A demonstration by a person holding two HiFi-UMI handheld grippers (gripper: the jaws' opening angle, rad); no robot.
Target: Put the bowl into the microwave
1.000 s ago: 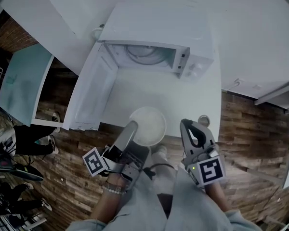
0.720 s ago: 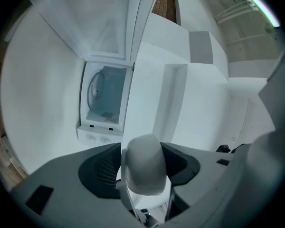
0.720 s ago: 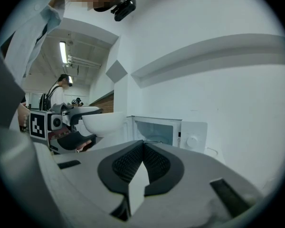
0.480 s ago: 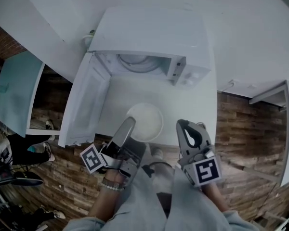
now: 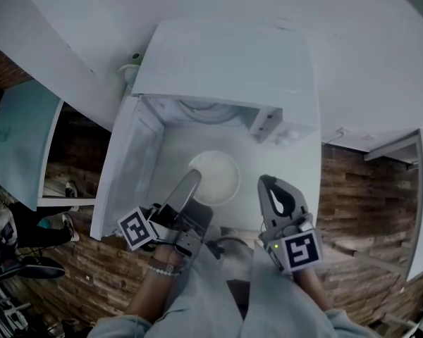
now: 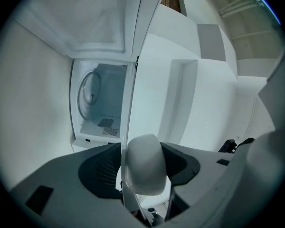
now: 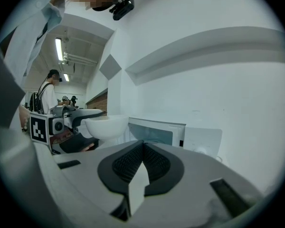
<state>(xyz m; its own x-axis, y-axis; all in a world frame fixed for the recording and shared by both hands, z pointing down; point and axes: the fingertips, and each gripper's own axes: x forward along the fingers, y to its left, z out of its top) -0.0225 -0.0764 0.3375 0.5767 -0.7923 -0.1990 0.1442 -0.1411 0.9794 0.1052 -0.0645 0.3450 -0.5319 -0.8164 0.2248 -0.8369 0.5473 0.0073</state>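
In front of the open microwave (image 5: pixel 225 62) at twelve o'clock, the left claw (image 5: pixel 192 182) holds the bowl (image 5: pixel 217 174) by its rim; the right claw (image 5: pixel 271 186) is closed, empty. Next: ease the bowl inside, level.

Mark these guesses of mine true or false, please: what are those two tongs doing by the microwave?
1. The left tongs grip the white bowl by its rim. True.
2. The door of the microwave is closed. False: it stands wide open, swung to the left side in the head view.
3. The right tongs hold a cup. False: they are shut with nothing between them.
4. The bowl is outside the microwave. True: it is held in front of the open cavity, not yet inside.
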